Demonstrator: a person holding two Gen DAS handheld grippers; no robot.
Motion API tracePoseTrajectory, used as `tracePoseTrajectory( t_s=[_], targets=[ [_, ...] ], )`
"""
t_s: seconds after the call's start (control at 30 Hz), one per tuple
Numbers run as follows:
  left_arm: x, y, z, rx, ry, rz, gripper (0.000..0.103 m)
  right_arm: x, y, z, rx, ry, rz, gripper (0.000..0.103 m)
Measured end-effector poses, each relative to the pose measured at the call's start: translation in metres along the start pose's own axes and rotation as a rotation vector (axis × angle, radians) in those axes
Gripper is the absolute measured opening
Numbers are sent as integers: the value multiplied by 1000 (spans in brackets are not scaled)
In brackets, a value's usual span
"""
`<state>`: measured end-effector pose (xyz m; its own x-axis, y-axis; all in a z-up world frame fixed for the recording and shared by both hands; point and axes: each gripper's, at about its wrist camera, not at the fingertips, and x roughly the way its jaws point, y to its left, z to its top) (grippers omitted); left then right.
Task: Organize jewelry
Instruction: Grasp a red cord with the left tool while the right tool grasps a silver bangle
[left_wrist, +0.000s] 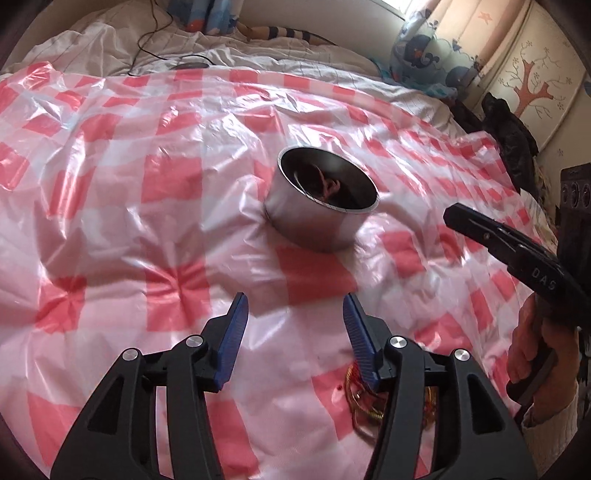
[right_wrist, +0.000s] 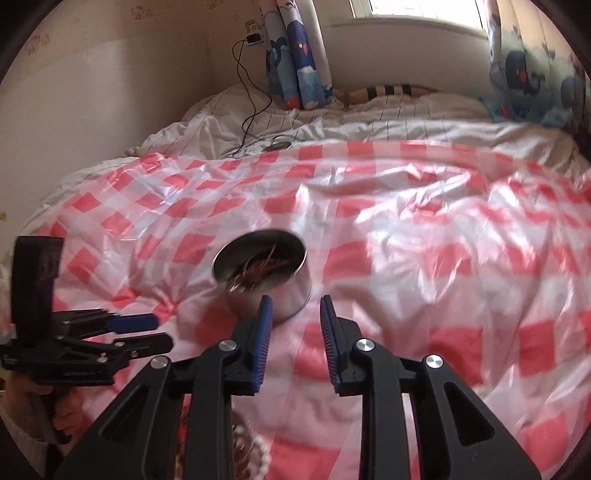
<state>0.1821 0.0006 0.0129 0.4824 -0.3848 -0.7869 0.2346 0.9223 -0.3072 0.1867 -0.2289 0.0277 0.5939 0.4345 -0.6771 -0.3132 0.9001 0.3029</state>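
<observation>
A round metal tin (left_wrist: 325, 201) stands on the red-and-white checked plastic sheet (left_wrist: 147, 184) with some jewelry inside; it also shows in the right wrist view (right_wrist: 264, 269). My left gripper (left_wrist: 295, 306) is open and empty, a little short of the tin. A pile of gold and red jewelry (left_wrist: 364, 410) lies under its right finger. My right gripper (right_wrist: 295, 308) is open and empty, just in front of the tin. A pearl string and other jewelry (right_wrist: 255, 450) lie below it. The right gripper shows at the right of the left view (left_wrist: 454, 216), the left gripper at the left of the right view (right_wrist: 159, 332).
The sheet covers a bed with white striped bedding (right_wrist: 332, 125). A black cable (right_wrist: 251, 103) runs over the bedding to a wall charger. Blue patterned curtains (right_wrist: 299, 55) hang by the window. A dark object (left_wrist: 513, 136) lies at the bed's right edge.
</observation>
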Motion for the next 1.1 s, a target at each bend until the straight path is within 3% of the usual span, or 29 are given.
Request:
tracePoseTrajectory(
  t_s=[0.17,0.27,0.43,0.53,0.63,0.77,0.83,1.1],
  targets=[
    [5,-16,-9,77,55,-109,51,6,-7,-47,67,153,105,22],
    [13,-24,-15,102,114,-143,50,10,-4,-46,52,152,93,22],
    [10,-48,-26,243,158,-160,50,15,2,-52,16,195,113,22],
    [9,-54,-31,281,185,-184,40,20,10,-55,-21,214,105,22],
    [12,-55,-33,305,185,-150,24,23,13,-56,-36,222,86,22],
    [11,-50,-29,284,167,-133,11,25,11,-56,-33,226,75,22],
    [10,-48,-27,271,154,-140,10,25,11,-56,-35,226,76,22],
    [-10,-31,-12,172,62,-255,7,21,6,-53,-6,218,93,22]
  ],
)
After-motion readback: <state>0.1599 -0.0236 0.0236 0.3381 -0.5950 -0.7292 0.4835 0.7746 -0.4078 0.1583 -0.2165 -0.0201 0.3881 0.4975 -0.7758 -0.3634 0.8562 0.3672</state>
